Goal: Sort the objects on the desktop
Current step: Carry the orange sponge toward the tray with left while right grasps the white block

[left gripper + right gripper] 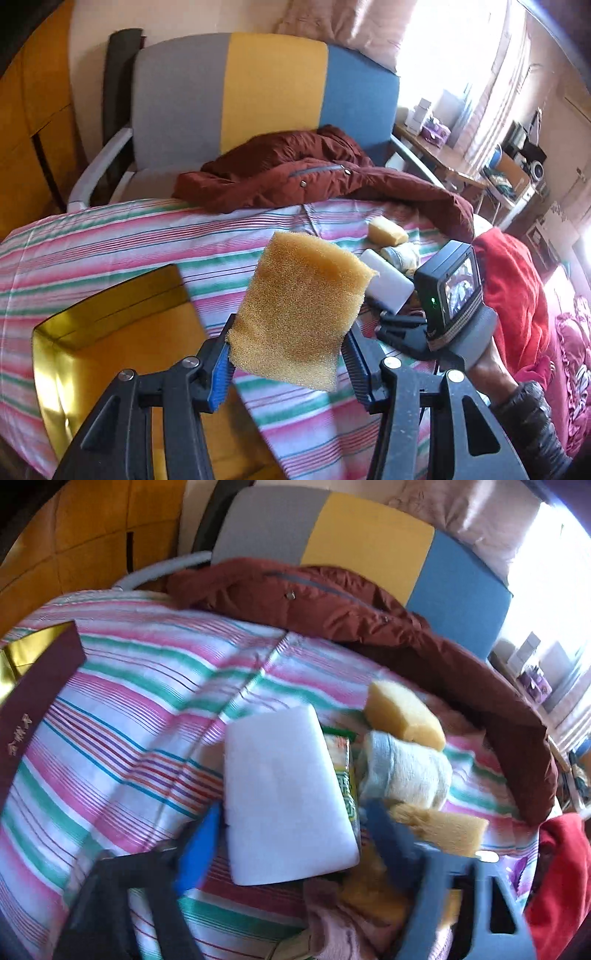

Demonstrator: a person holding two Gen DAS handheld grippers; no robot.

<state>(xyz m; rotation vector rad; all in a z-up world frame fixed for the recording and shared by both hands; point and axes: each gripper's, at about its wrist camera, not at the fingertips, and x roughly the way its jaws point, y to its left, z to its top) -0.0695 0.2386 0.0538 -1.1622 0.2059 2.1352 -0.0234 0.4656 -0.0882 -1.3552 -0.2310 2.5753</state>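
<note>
left wrist view: the left gripper [291, 363] is clamped on a yellow sponge [301, 314], which stands upright above the striped cloth [110, 236]. the open gold-lined box [110, 332] lies just below and to the left, so the likely drop is a short move leftward. the right gripper [399, 328] works at the pile to the right.

right wrist view: the right gripper [288, 845] straddles the near end of the white foam block [284, 805], whose long axis runs away from the camera; blur hides whether the pads press on it. a rolled towel [410, 771] and more sponges lie just beside it.
</note>
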